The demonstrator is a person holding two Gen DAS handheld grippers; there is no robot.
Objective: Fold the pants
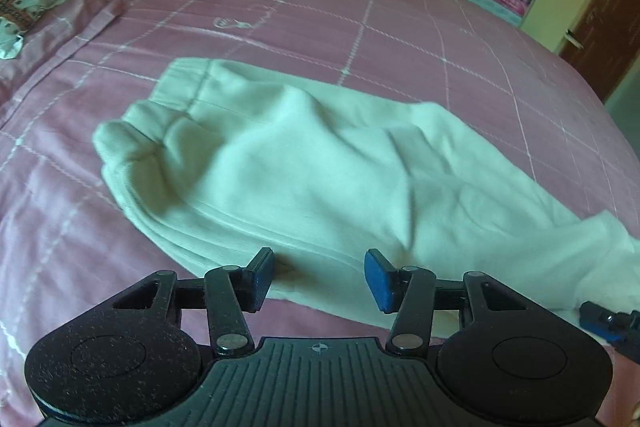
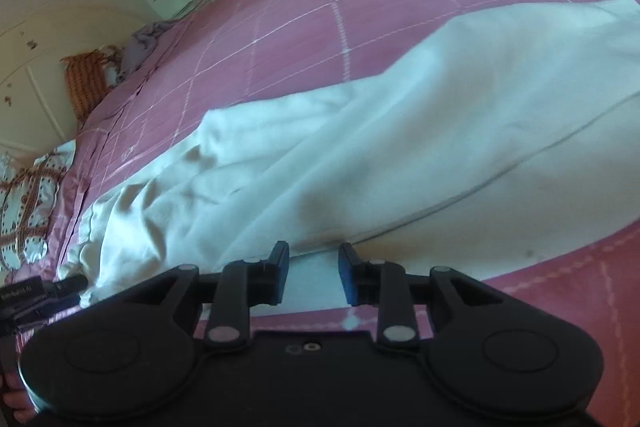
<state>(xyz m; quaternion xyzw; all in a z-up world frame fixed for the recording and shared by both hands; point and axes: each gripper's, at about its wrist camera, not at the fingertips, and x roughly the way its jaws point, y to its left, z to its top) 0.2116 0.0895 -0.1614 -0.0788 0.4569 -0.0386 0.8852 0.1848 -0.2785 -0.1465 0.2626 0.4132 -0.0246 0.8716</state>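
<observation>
White pants [image 1: 320, 163] lie lengthwise on a pink bed [image 1: 360, 19], legs stacked. The left tool [image 1: 320, 281] and right tool [image 2: 314, 277] hover agape and empty at the near edge. The soft, limp fleece looks best pinched at cuffs or waistband.

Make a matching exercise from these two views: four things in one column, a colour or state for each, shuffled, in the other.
Things:
1. pants
2. bedspread
3. left claw
4. cushion

Descriptions:
A. orange
B. pink with white grid lines
C. open, holding nothing
D. white, lying on the bed

Pairs: 1-D, 2-B, 3-C, 4-A
</observation>
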